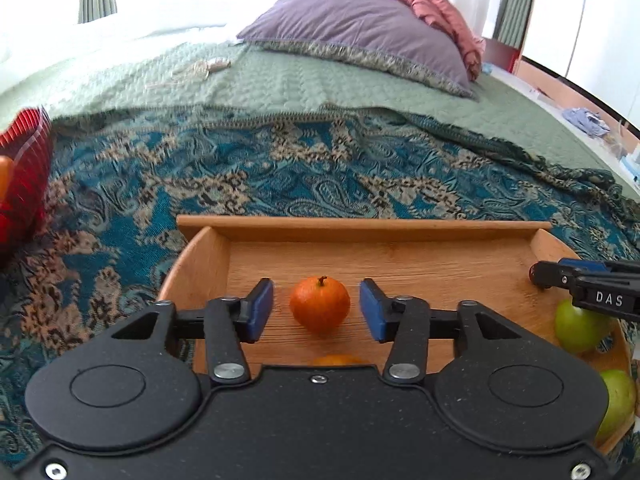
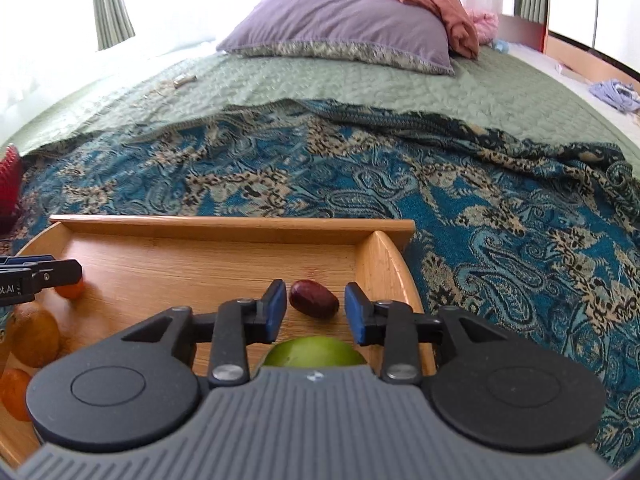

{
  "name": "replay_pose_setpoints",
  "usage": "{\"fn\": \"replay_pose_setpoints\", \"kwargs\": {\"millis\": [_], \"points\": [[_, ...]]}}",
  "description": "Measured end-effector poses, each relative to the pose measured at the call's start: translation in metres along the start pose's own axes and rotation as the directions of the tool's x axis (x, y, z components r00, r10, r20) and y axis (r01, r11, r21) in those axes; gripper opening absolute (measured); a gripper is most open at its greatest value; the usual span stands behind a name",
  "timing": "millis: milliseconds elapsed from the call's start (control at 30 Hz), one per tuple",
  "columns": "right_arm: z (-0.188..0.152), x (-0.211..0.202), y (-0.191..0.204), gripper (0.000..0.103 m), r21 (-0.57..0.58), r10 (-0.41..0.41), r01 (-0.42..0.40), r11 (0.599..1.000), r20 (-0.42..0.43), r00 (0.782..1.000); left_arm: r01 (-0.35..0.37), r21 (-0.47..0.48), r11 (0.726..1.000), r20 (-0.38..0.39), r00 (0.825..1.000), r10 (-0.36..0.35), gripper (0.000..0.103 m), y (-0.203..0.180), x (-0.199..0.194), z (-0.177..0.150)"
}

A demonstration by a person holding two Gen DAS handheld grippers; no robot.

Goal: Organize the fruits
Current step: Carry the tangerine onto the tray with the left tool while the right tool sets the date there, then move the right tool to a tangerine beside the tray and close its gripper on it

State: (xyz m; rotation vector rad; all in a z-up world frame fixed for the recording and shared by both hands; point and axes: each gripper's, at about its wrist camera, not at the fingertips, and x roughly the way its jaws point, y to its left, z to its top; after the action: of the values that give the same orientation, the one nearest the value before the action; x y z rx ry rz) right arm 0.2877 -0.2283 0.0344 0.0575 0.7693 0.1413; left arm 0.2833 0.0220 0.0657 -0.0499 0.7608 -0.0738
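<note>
Currently both tongs gape: left [image 1: 316,309] flanking tangerine [image 1: 319,304], right [image 2: 315,309] flanking date [image 2: 314,303].

A home bedroom: quilted bed [image 1: 280,84], purple pillow [image 1: 360,28], curtains [image 2: 112,0].

We see a bed [image 1: 280,80] under a green quilt, a blue paisley throw [image 1: 280,168] across it, a purple pillow [image 1: 352,28] at twelve o'clock, green curtains [image 2: 112,0] framing bright windows.
</note>
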Motion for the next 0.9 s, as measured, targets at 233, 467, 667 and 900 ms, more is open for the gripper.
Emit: {"fn": "replay_pose_setpoints", "kwargs": {"millis": [233,467,667,900], "points": [[-0.012,-0.036,0.011,0.068,-0.065,0.018,-0.009,0.998,0.133,0.991,0.004,0.041,0.999,0.117,0.993,-0.009,0.076,-0.001,-0.047,-0.016],[-0.041,-0.079,0.028,0.076,-0.11,0.036,-0.004,0.994,0.288,0.957,0.012,0.068,0.998,0.197,0.98,-0.025,0.082,-0.003,-0.088,-0.036],[-0.073,-0.105,0.042,0.08,-0.156,0.043,0.012,0.988,0.346,0.937,0.043,0.073,0.996,0.22,0.974,-0.058,0.084,-0.005,-0.115,-0.055],[-0.118,-0.132,0.052,0.084,-0.177,0.064,0.006,0.984,0.389,0.919,0.02,0.089,0.996,0.251,0.967,-0.042,0.085,-0.011,-0.134,-0.085]]}}
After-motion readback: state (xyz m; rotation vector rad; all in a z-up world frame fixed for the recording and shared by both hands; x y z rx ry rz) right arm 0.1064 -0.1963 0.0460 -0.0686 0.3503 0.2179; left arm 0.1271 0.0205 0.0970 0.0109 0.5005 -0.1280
